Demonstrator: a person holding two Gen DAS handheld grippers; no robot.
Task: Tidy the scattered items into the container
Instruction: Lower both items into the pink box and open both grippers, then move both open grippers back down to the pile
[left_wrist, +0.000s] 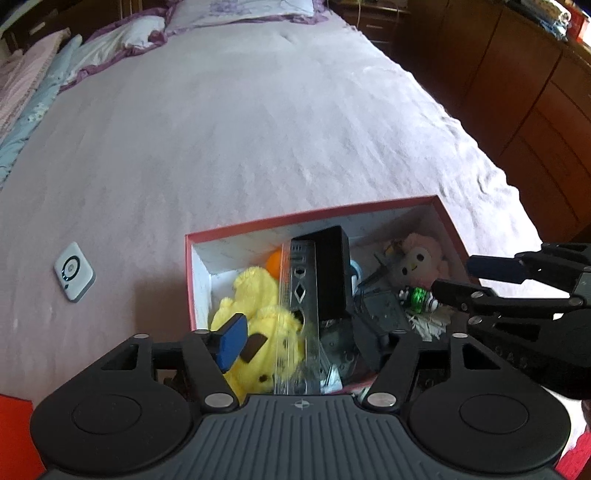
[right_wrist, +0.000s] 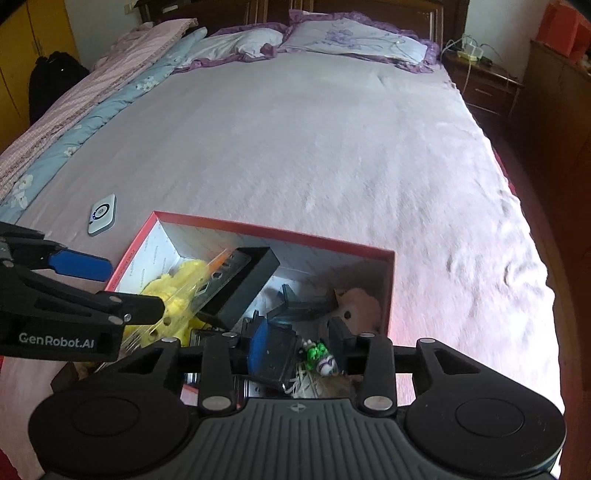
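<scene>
A red cardboard box with white inside walls (left_wrist: 201, 236) sits open on the pink bed sheet (left_wrist: 258, 129), close to the bed's near edge. It is full of small things. A fluffy yellow toy (left_wrist: 258, 299) lies in its left part. A clear plastic ruler (left_wrist: 299, 295) leans over that toy, next to a black flat box (left_wrist: 332, 269). A pink plush toy (left_wrist: 424, 258) lies in the far right corner. A small green toy (left_wrist: 417, 295) lies near the middle.

The left gripper (left_wrist: 306, 343) is over the box's near left side, jaws wide apart and holding nothing. The right gripper (right_wrist: 299, 345) is over the near right side, jaws apart too, with the green toy between them.

A small white square gadget (left_wrist: 74, 272) lies on the sheet, left of the box.
</scene>
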